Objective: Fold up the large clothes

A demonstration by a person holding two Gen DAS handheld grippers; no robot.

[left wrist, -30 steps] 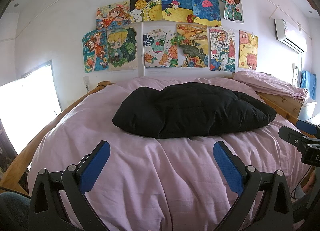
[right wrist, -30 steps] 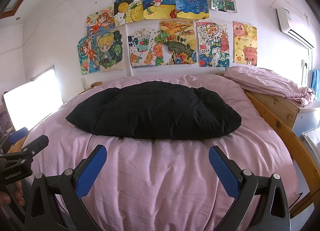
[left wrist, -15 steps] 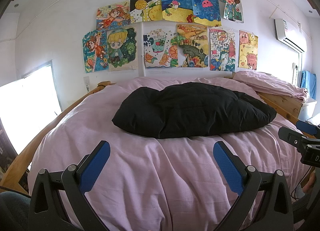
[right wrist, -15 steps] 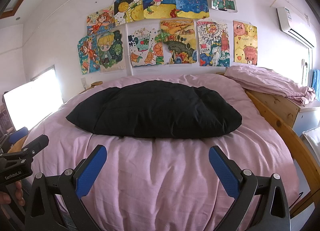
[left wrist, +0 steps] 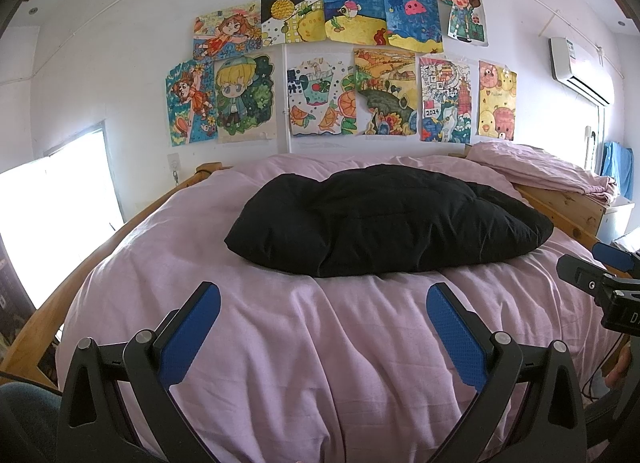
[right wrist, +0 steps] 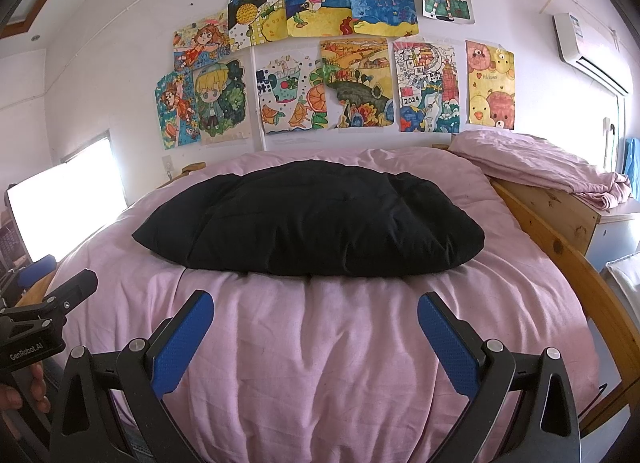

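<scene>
We hold both grippers at the near edge of the bed, level with each other and aimed at the far wall. In the left wrist view, the left gripper [left wrist: 323, 303] fills the bottom of the frame with its blue pads [left wrist: 191, 330] set wide apart and nothing between them. In the right wrist view, the right gripper [right wrist: 316, 309] sits the same way at the bottom of the frame, fingers spread and empty. Each gripper shows at the side edge of the other's view, so we judge them to be near one another.

The black garment [left wrist: 386, 219] lies in the centre of both frames, on the pink bedcover [left wrist: 312, 363], well apart from either gripper. It reads as a thick, padded mound, already compact in outline; we cannot tell whether it is partly folded or merely bunched, nor where its sleeves or hem lie.

We judge the step in hand to be the approach: no cloth is held yet. The next move calls for carrying both grippers forward over the bedcover to the near edge of the garment, one toward its lower left corner and one toward its lower right in the frame, then closing each on garment fabric alone, not on the cover under it.
</scene>
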